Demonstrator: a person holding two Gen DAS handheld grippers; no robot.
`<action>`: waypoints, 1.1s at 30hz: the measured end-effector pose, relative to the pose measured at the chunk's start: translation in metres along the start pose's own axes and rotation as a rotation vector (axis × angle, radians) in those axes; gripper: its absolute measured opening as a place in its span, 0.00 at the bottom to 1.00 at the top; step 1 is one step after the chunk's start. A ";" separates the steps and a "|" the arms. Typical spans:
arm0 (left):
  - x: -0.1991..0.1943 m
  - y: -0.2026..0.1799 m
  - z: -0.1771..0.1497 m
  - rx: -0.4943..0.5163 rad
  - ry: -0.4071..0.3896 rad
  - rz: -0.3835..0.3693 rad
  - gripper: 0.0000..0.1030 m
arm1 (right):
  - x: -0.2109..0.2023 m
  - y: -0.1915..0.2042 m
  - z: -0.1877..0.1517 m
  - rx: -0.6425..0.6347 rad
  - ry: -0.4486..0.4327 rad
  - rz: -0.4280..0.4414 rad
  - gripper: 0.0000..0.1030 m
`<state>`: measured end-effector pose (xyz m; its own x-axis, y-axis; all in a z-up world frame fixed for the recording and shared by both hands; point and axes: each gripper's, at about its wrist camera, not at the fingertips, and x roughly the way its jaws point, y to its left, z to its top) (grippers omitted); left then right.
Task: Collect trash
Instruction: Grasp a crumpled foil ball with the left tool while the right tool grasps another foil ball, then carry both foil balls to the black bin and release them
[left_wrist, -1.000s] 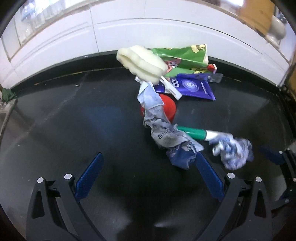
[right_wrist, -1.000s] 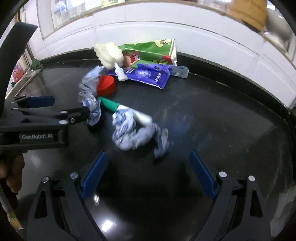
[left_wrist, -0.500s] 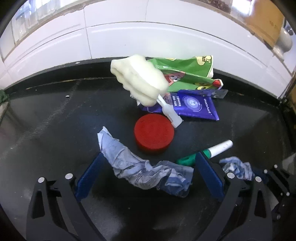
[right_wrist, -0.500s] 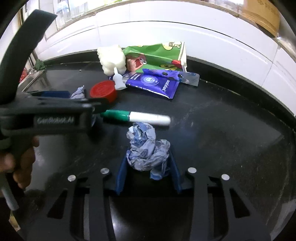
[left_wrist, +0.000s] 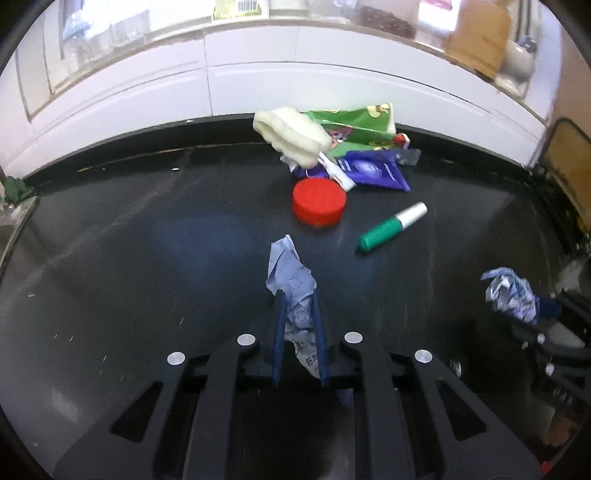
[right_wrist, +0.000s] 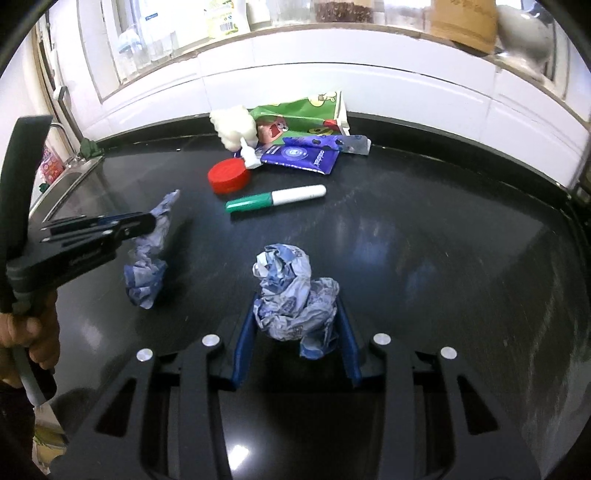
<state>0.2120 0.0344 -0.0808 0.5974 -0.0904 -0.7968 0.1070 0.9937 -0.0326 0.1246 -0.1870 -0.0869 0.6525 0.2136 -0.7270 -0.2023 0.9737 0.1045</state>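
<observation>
My left gripper (left_wrist: 298, 302) is shut on a long crumpled blue-white wrapper (left_wrist: 291, 284) and holds it above the black counter; it also shows in the right wrist view (right_wrist: 147, 251). My right gripper (right_wrist: 295, 306) is shut on a crumpled blue-white paper ball (right_wrist: 291, 295), which shows at the right of the left wrist view (left_wrist: 509, 293). On the counter behind lie a red lid (left_wrist: 319, 202), a green-white marker (left_wrist: 393, 228), a purple packet (left_wrist: 373, 170), a green snack bag (left_wrist: 354, 127) and a white foam piece (left_wrist: 291, 134).
A white tiled wall (left_wrist: 258, 85) runs behind the black counter (left_wrist: 147, 240). A sink edge (right_wrist: 62, 184) lies at the far left. Jars and a cardboard box (right_wrist: 465, 18) stand on the ledge above.
My left gripper has closed on the long wrapper and lifted it back from the pile. My right gripper, shut on the paper ball, has also drawn back and up.
</observation>
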 end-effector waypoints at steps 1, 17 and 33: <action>-0.004 0.001 -0.004 -0.003 0.002 -0.006 0.13 | -0.004 0.001 -0.004 0.005 0.000 0.000 0.39; -0.081 0.003 -0.065 0.030 -0.046 -0.003 0.13 | -0.066 0.033 -0.044 0.034 -0.055 -0.010 0.39; -0.180 0.153 -0.157 -0.158 -0.115 0.241 0.13 | -0.040 0.244 -0.038 -0.267 -0.044 0.251 0.39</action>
<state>-0.0037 0.2127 -0.0374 0.6778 0.1507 -0.7197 -0.1680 0.9846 0.0480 0.0214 0.0394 -0.0581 0.5878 0.4523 -0.6708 -0.5401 0.8367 0.0908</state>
